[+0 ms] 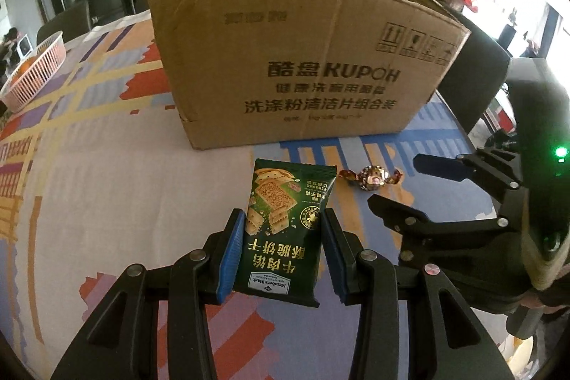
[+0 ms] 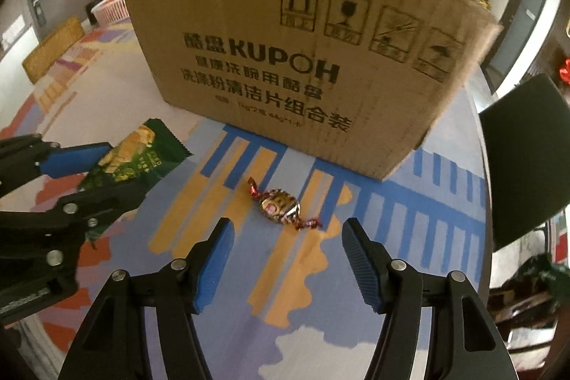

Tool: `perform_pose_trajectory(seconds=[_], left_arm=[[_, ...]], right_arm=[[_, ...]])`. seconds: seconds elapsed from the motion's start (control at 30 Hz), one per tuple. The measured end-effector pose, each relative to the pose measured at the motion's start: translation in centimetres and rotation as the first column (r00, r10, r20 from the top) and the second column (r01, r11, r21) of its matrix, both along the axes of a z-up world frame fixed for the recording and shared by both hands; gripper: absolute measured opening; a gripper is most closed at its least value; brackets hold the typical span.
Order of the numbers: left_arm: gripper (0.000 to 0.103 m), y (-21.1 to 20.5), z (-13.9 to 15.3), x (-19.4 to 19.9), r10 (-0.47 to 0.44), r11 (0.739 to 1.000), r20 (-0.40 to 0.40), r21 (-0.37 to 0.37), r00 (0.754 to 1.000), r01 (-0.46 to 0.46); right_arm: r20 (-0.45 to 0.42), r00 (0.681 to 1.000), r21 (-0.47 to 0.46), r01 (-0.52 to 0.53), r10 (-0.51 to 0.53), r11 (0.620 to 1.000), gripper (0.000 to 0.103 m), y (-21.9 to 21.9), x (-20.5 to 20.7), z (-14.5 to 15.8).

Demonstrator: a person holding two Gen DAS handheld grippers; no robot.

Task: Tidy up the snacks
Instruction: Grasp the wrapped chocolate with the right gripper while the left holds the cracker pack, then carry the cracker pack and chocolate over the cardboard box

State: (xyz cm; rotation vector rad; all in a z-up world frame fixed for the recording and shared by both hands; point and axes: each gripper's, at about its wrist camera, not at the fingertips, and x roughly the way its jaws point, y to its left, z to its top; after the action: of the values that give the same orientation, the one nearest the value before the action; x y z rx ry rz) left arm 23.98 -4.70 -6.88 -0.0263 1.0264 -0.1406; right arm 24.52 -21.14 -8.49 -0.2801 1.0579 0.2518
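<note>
Left claw [image 1: 283, 239]: I have it clenched on the green biscuit packet [image 1: 285, 219], both blue pads pressed against the packet's long edges; packet sits centre-low in the left wrist view, apparently lifted clear of the bench [image 1: 107, 187].
Right claw [image 2: 286, 264]: released, nothing between the pads; it hangs just short of the wrapped candy [image 2: 281, 205], which lies on the bench at mid-frame of the right wrist view.
Cardboard box [image 1: 302, 59]: open-topped, standing on the bench in the upper centre of both views, beyond both snacks. I cannot see its inside.
Pink basket [image 1: 34, 70]: at the left edge of the left wrist view, well apart from the work.
Progress: I judge the task early to midway. One snack is in hand but not yet boxed; the candy is untouched.
Remaining: carry the packet over the box rim and let go; then close on the candy and box it too.
</note>
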Motion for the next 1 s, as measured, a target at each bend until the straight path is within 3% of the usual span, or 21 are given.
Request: perform_pose_trajectory(seconds=[0.27, 0.47, 0.53, 0.73, 1.0], left_arm=[[0.042, 0.3, -0.7, 0.8, 0.016, 1.0, -0.015, 0.003, 1.0, -0.016], [0.042, 0.7, -1.0, 1.1, 0.022, 1.0, -0.025, -0.005, 0.999, -0.022], [0.042, 0.7, -1.0, 1.1, 0.023, 1.0, -0.025, -0.01, 0.999, -0.023], [0.042, 0.8, -0.8, 0.7, 0.023, 1.0, -0.011, -0.015, 1.0, -0.024], [0.042, 0.9, 0.9, -0.4, 0.011, 1.0, 0.035, -0.029, 0.999, -0.01]], right_arm=[[-0.026, 0.999, -0.024, -0.021, 0.02, 0.999, 0.051, 0.5, 1.8, -1.6], [-0.032, 0.999, -0.012, -0.033, 0.033, 0.999, 0.034, 0.3, 2.0, -1.9], [-0.032, 0.999, -0.006, -0.038, 0.038, 0.999, 0.023, 0.4, 1.9, -1.8], [-0.013, 1.0, 0.032, -0.008, 0.009, 0.999, 0.023, 1.0, 1.0, -1.5], [0.069, 0.997, 0.078, 0.032, -0.038, 0.996, 0.023, 0.9, -1.8, 1.5]])
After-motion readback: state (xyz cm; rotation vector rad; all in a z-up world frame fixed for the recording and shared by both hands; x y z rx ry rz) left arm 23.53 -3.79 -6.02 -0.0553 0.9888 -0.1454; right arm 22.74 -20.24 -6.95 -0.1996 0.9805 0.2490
